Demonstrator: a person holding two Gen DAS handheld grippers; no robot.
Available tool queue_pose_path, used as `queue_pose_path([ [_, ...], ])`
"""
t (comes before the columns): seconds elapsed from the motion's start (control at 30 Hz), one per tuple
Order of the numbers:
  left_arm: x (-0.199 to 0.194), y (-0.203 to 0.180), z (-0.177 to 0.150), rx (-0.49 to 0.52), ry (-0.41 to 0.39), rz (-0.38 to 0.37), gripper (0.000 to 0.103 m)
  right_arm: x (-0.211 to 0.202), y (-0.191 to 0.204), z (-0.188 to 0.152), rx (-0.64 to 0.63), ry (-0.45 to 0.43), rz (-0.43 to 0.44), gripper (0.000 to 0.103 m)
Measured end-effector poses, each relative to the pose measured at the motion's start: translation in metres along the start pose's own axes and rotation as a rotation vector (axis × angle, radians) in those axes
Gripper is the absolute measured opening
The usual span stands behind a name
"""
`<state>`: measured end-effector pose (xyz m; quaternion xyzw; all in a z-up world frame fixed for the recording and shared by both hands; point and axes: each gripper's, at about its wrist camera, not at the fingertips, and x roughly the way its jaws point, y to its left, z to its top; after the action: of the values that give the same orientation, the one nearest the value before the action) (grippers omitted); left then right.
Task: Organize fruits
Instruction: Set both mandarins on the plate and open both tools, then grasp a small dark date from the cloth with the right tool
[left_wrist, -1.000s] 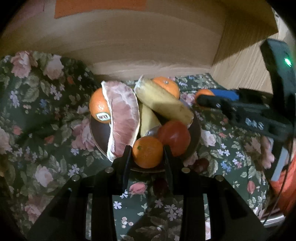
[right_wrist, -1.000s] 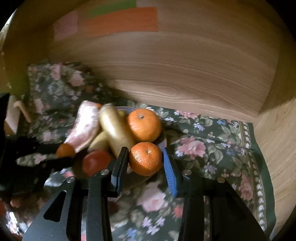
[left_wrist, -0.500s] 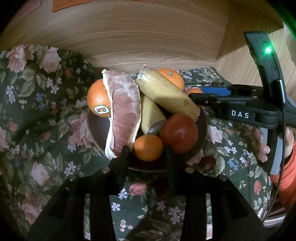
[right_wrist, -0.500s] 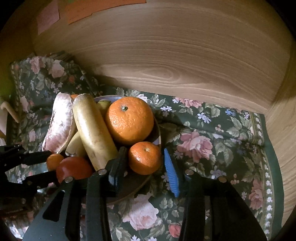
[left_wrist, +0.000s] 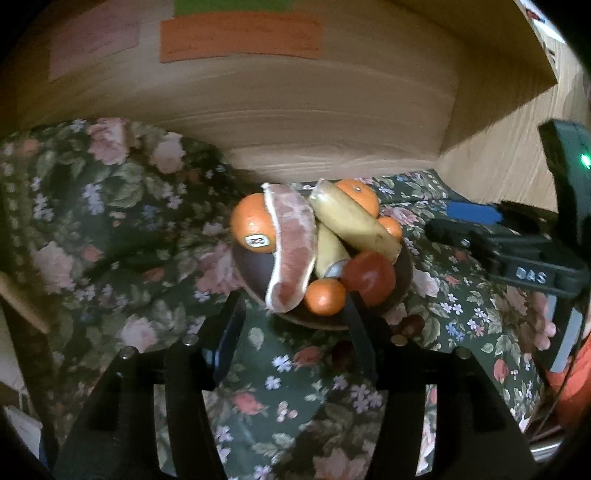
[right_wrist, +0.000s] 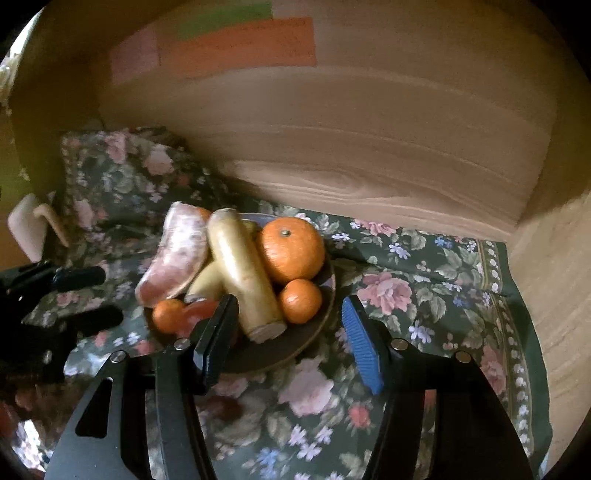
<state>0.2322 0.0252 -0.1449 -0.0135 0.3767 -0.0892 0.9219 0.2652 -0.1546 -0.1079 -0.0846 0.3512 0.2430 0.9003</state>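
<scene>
A dark brown bowl (left_wrist: 255, 273) on the floral cloth holds a pink pomelo wedge (left_wrist: 293, 243), two bananas (left_wrist: 351, 221), a stickered orange (left_wrist: 251, 223), a large orange (right_wrist: 291, 247), a tomato (left_wrist: 369, 275) and small tangerines (left_wrist: 325, 295) (right_wrist: 300, 300). My left gripper (left_wrist: 293, 325) is open and empty, just in front of the bowl. My right gripper (right_wrist: 288, 332) is open and empty, its jaws over the bowl's near rim (right_wrist: 295, 354). The right gripper also shows at the right of the left wrist view (left_wrist: 480, 229).
A wooden back wall (right_wrist: 369, 147) with coloured paper notes (right_wrist: 240, 48) stands behind the bowl, and a wooden side wall (right_wrist: 554, 277) is at the right. The floral cloth (left_wrist: 110, 221) is rumpled on the left. A pale object (right_wrist: 29, 229) lies at the far left.
Both grippers have opened wide and pulled back from the bowl. The tangerines they held between their fingers now rest in the bowl.
</scene>
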Motion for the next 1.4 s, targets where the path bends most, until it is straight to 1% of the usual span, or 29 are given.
queue_pose_path([
  [0.13, -0.009, 0.007, -0.012, -0.010, 0.014, 0.003, 0.055, -0.011, 0.012, -0.011, -0.005, -0.007, 0.020, 0.055],
  [0.27, -0.007, 0.007, -0.025, -0.008, 0.054, -0.010, 0.055, -0.012, 0.019, -0.027, -0.001, 0.012, 0.044, 0.055],
  [0.5, 0.013, -0.005, -0.047, 0.023, 0.130, -0.045, 0.055, 0.006, 0.033, -0.054, 0.003, 0.097, 0.081, 0.055],
  [0.7, 0.025, -0.021, -0.050, 0.051, 0.155, -0.084, 0.055, 0.025, 0.039, -0.063, -0.016, 0.161, 0.097, 0.055],
  [0.73, 0.027, -0.022, -0.049, 0.055, 0.156, -0.088, 0.053, 0.028, 0.040, -0.064, -0.024, 0.171, 0.098, 0.054],
  [0.8, 0.034, -0.025, -0.048, 0.057, 0.168, -0.099, 0.047, 0.031, 0.042, -0.064, -0.037, 0.175, 0.086, 0.046],
  [0.83, 0.037, -0.026, -0.047, 0.055, 0.173, -0.100, 0.045, 0.032, 0.042, -0.064, -0.041, 0.172, 0.083, 0.046],
  [0.87, 0.040, -0.027, -0.046, 0.056, 0.174, -0.096, 0.043, 0.032, 0.042, -0.064, -0.042, 0.171, 0.083, 0.044],
  [0.9, 0.043, -0.028, -0.045, 0.062, 0.172, -0.091, 0.042, 0.033, 0.041, -0.064, -0.043, 0.169, 0.078, 0.039],
  [1.07, 0.051, -0.029, -0.041, 0.070, 0.171, -0.099, 0.027, 0.033, 0.039, -0.064, -0.045, 0.160, 0.060, 0.025],
  [1.1, 0.052, -0.030, -0.041, 0.072, 0.171, -0.102, 0.025, 0.034, 0.039, -0.064, -0.043, 0.160, 0.062, 0.025],
  [1.17, 0.052, -0.031, -0.041, 0.078, 0.170, -0.112, 0.016, 0.033, 0.039, -0.063, -0.043, 0.160, 0.061, 0.024],
  [1.3, 0.052, -0.036, -0.042, 0.089, 0.162, -0.101, 0.015, 0.028, 0.038, -0.060, -0.033, 0.146, 0.066, 0.024],
  [1.4, 0.045, -0.031, -0.041, 0.072, 0.151, -0.106, 0.015, 0.020, 0.035, -0.055, -0.024, 0.124, 0.068, 0.024],
])
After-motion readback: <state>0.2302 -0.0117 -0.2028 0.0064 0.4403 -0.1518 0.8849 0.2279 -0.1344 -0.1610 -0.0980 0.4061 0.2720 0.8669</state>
